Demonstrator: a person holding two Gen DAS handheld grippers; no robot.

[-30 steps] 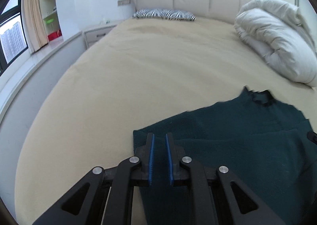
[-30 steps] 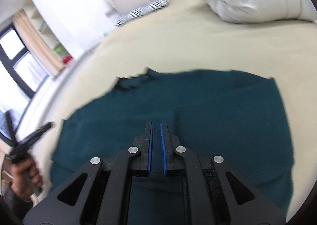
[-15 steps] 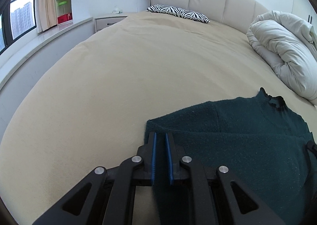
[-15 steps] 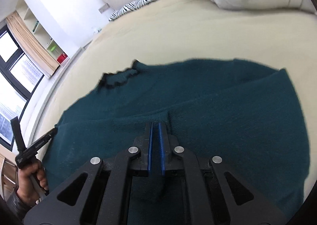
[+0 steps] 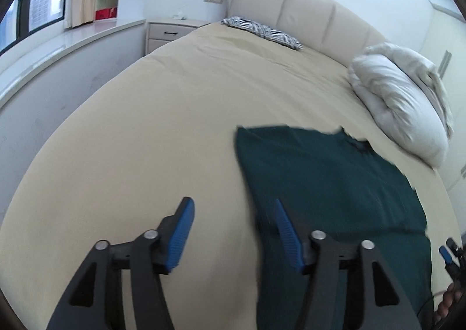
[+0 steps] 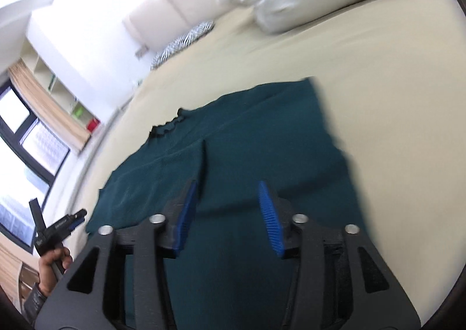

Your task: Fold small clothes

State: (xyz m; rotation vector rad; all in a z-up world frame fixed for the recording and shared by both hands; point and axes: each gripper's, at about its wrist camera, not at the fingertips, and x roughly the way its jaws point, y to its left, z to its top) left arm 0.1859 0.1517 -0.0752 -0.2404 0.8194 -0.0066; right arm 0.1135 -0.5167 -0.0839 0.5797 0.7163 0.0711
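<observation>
a smooth beige bed (image 5: 180,114) with a padded headboard fills the left wrist view; the dark green knit sweater (image 5: 329,184) lies flat on it. the left gripper (image 5: 233,231) has just been opening, nothing between its ribbed blue pads. in the right wrist view the right gripper (image 6: 227,213) has likewise just parted, empty, above the sweater.

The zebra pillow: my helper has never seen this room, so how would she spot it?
Find the bed and look to its padded headboard. The zebra pillow lies flat at its foot, the only striped thing, unlike the plain white duvet.
</observation>
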